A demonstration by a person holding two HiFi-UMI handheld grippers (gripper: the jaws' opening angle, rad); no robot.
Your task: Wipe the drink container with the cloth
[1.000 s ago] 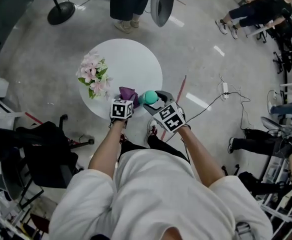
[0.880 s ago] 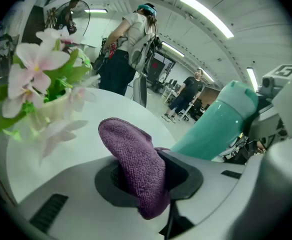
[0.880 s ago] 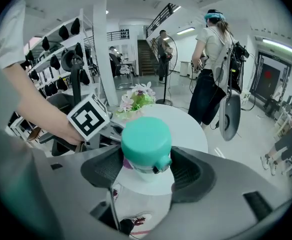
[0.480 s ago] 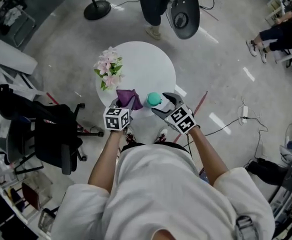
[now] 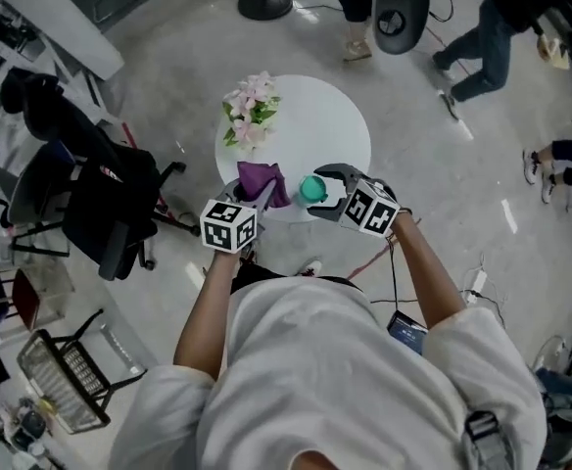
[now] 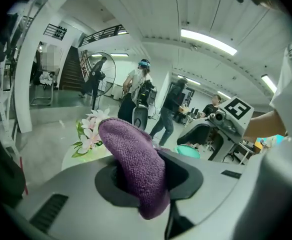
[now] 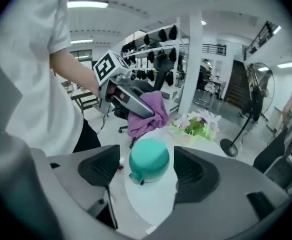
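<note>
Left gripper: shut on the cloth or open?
Shut on the cloth: the left gripper pinches it between its jaws, and it bunches up above them.

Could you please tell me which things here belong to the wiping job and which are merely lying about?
Job in hand: purple cloth, teal drink container.
Lying about: flowers, black chair.
</note>
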